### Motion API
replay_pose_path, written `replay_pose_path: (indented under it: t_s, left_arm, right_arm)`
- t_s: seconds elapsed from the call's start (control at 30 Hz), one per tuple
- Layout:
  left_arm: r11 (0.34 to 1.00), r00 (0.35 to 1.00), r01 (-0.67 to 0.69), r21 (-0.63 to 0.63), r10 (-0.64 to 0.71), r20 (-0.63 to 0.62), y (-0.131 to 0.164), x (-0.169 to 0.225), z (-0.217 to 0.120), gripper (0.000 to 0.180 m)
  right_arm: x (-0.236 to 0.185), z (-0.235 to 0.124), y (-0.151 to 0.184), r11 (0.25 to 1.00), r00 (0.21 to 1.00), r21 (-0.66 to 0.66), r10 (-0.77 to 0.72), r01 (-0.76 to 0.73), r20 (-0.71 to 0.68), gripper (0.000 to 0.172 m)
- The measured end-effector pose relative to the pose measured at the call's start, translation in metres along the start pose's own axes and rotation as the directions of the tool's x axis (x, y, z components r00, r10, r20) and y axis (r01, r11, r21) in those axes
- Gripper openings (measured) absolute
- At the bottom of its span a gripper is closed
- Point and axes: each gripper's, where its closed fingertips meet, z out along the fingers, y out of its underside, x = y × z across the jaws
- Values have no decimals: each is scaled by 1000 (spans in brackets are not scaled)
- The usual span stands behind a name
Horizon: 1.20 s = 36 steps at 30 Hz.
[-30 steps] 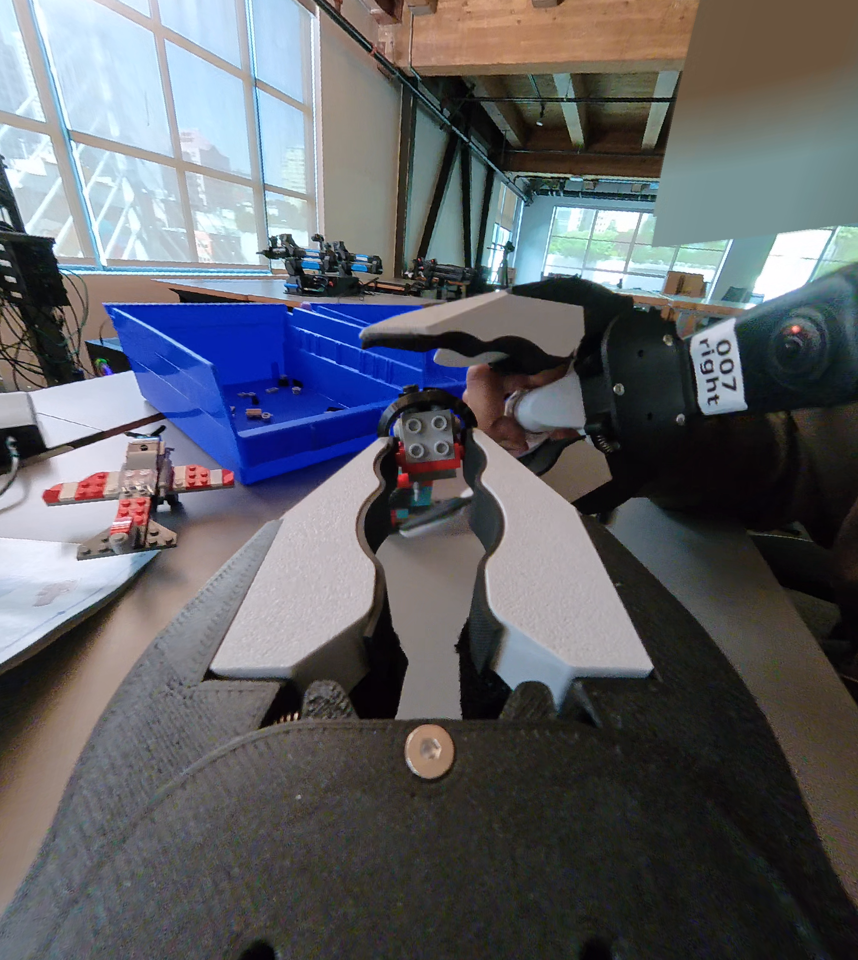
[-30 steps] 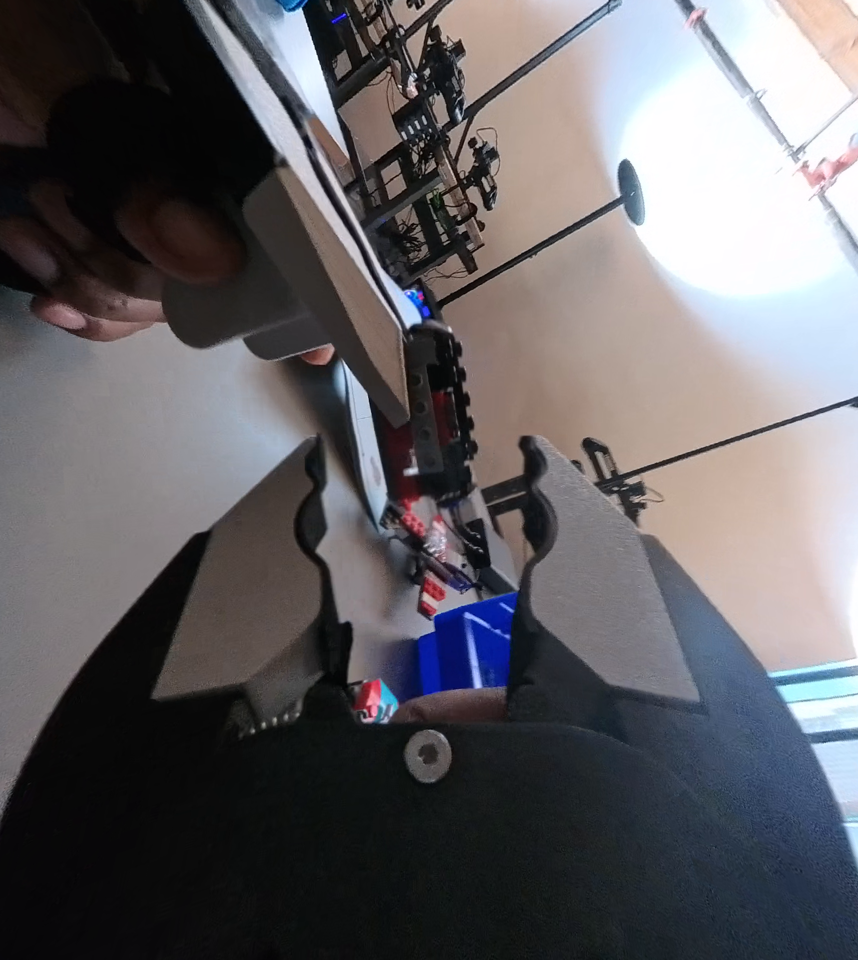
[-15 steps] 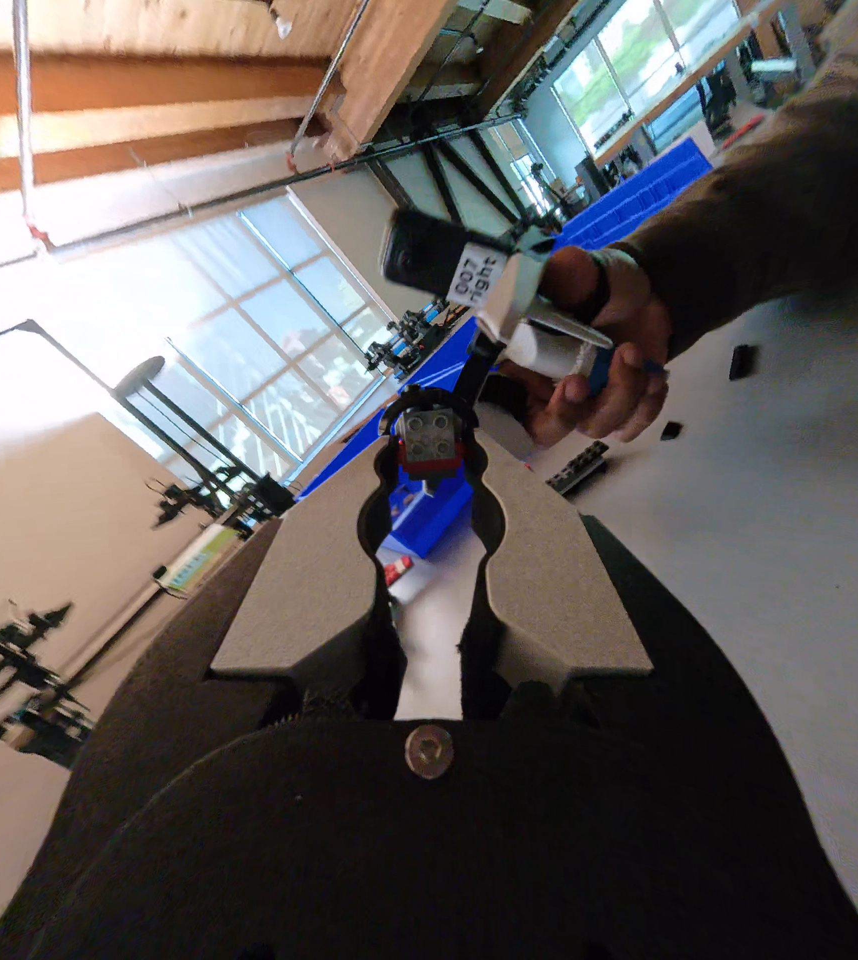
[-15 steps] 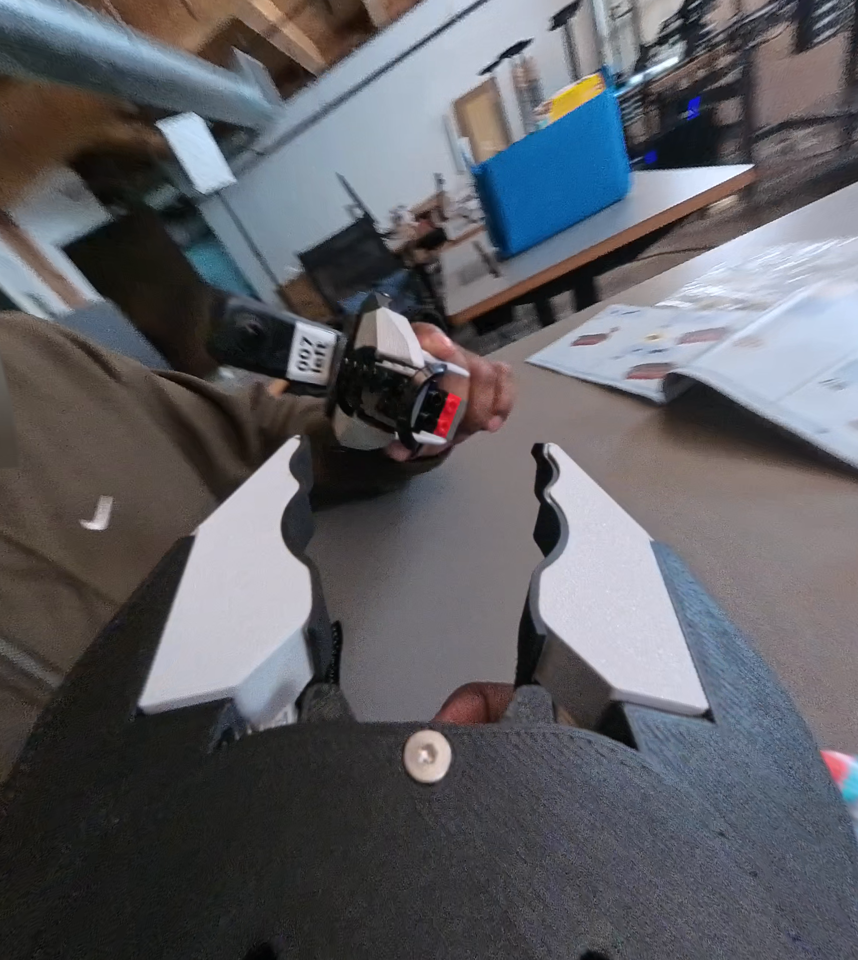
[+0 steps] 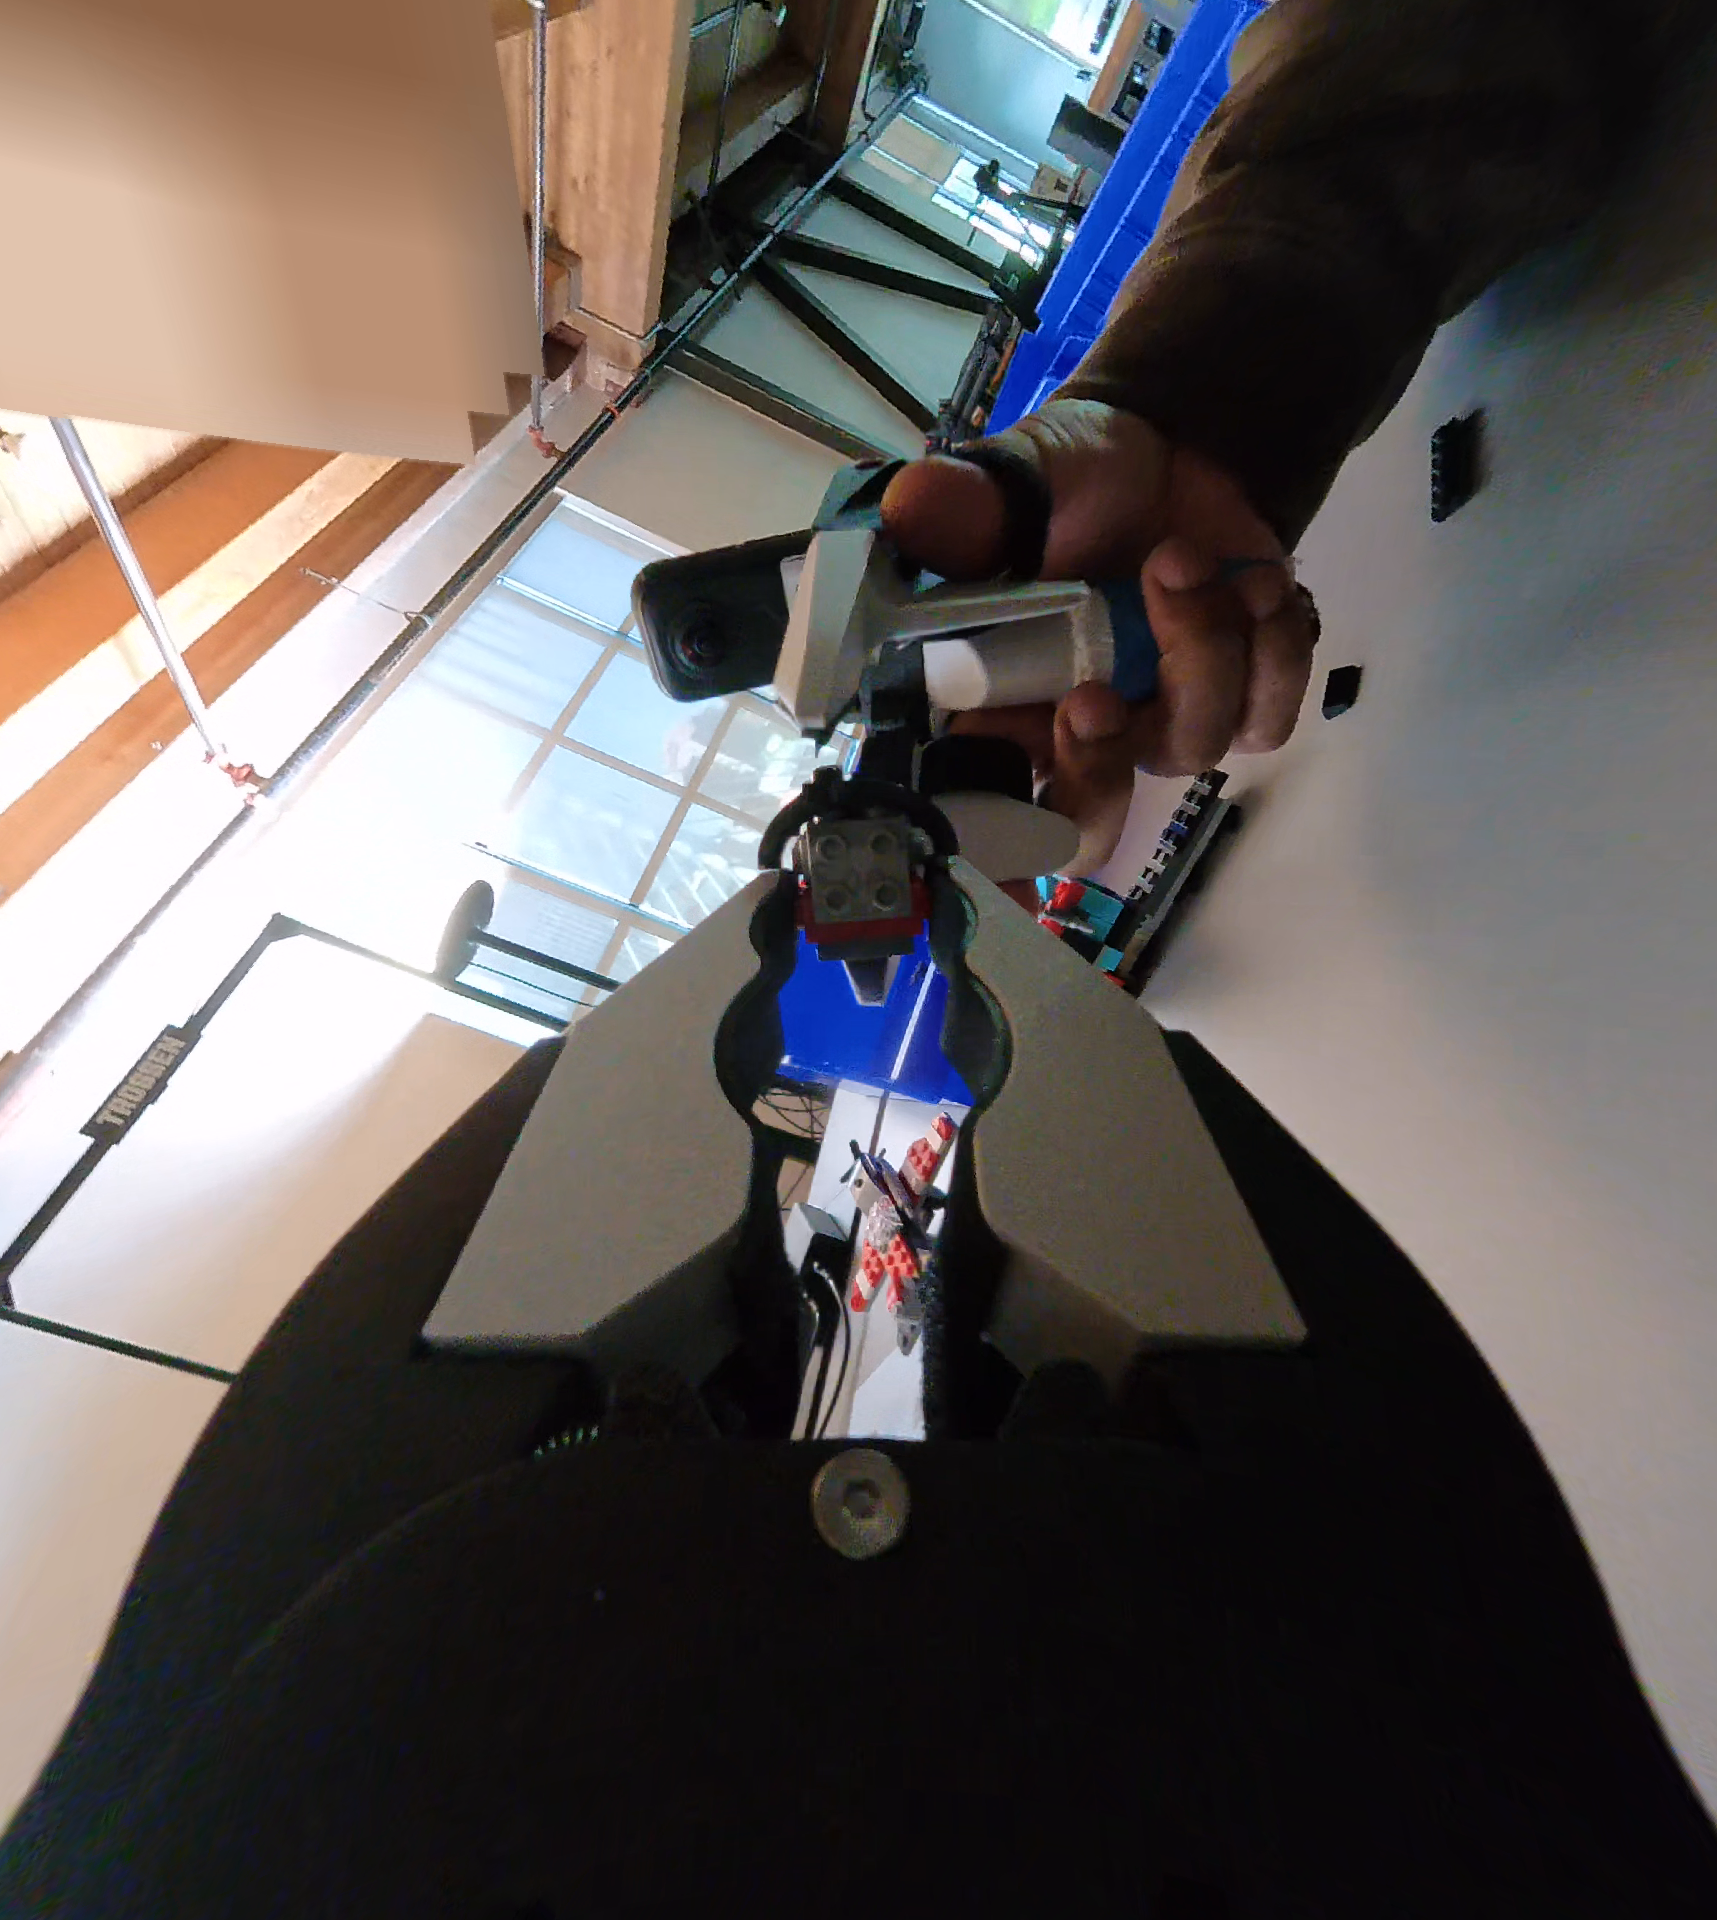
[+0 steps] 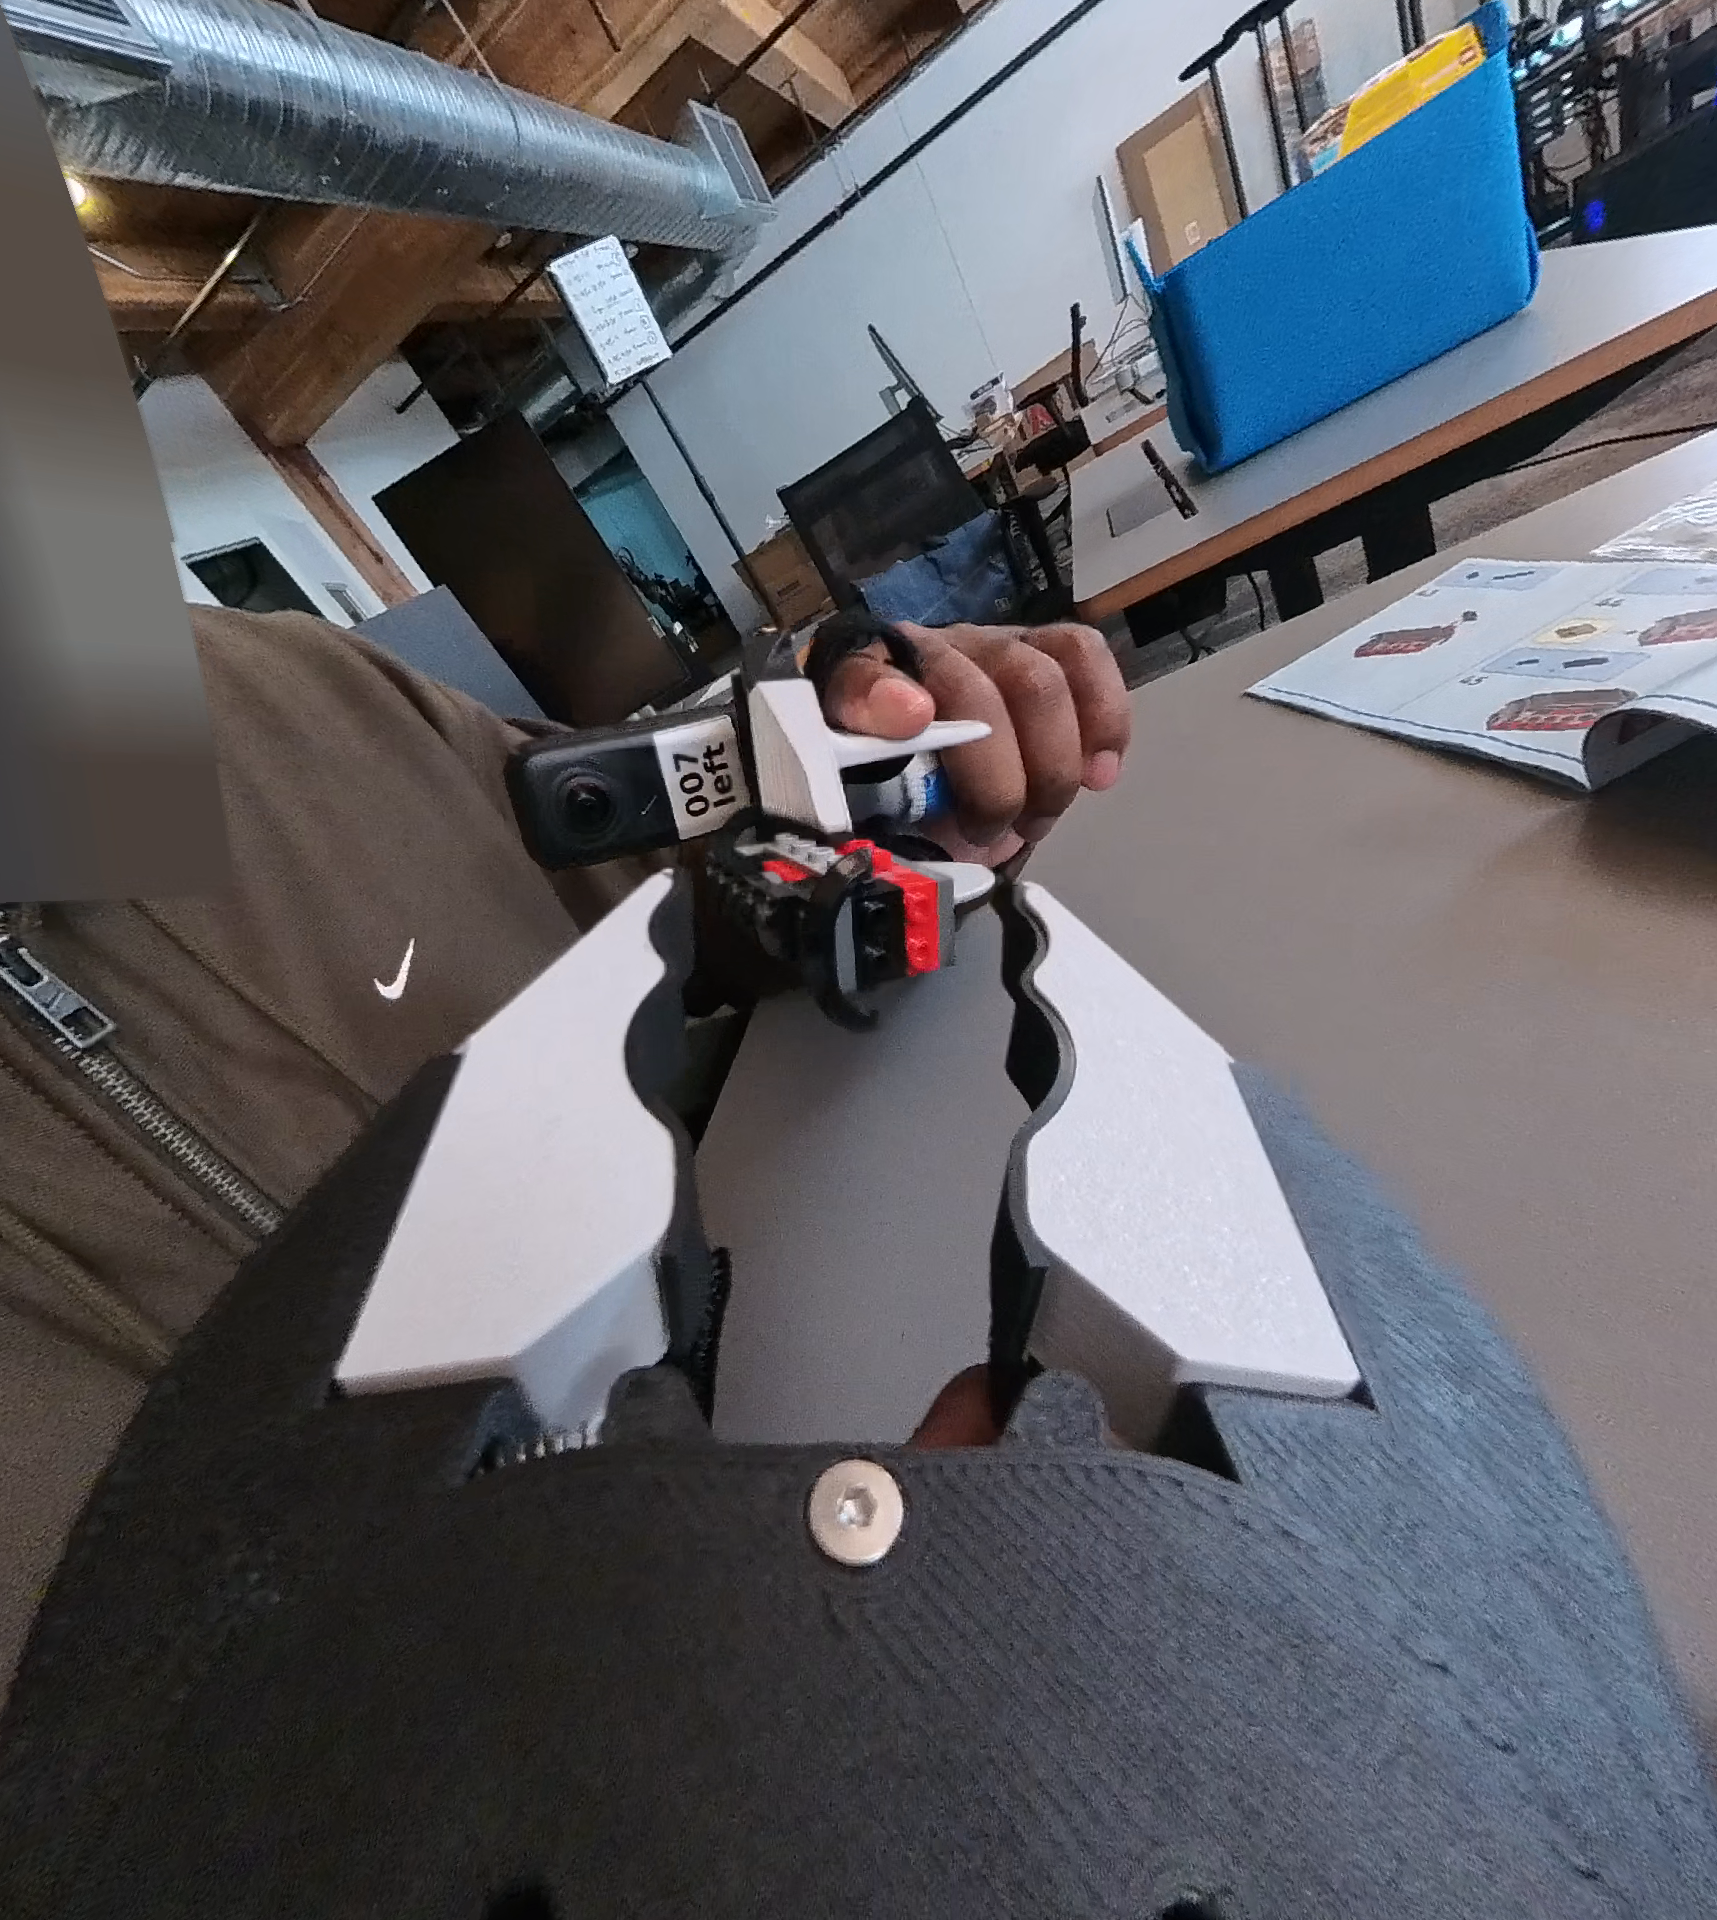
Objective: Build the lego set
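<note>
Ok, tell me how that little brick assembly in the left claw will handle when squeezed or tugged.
The brick assembly looks stiff and probably light. Being stacked pieces, it may split at the seams. The thin black arch looks likeliest to pop off.

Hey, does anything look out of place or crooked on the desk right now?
A few small black brick pieces lie scattered on the grey table, apart from the blue plastic bin. The open instruction booklet has one page bowed up. Otherwise nothing stands out.
</note>
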Motion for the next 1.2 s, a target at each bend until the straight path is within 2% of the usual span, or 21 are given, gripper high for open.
replay_pose_path:
  t_s: [0.33,0.77,1.2]
  left_arm:
    - [997,997,-77,-7,77,-14,-6,7,2,25]
    - [997,997,-76,-20,76,-26,-7,10,4,24]
    - [994,995,-100,-48,100,2,-7,6,4,23]
  right_arm:
    - [-6,3,9,999,999,-36,-3,4,39,52]
    - [-13,5,11,1000,992,-20,23,-21,122,40]
    - [-15,5,8,1000,993,-8,-23,24,112,39]
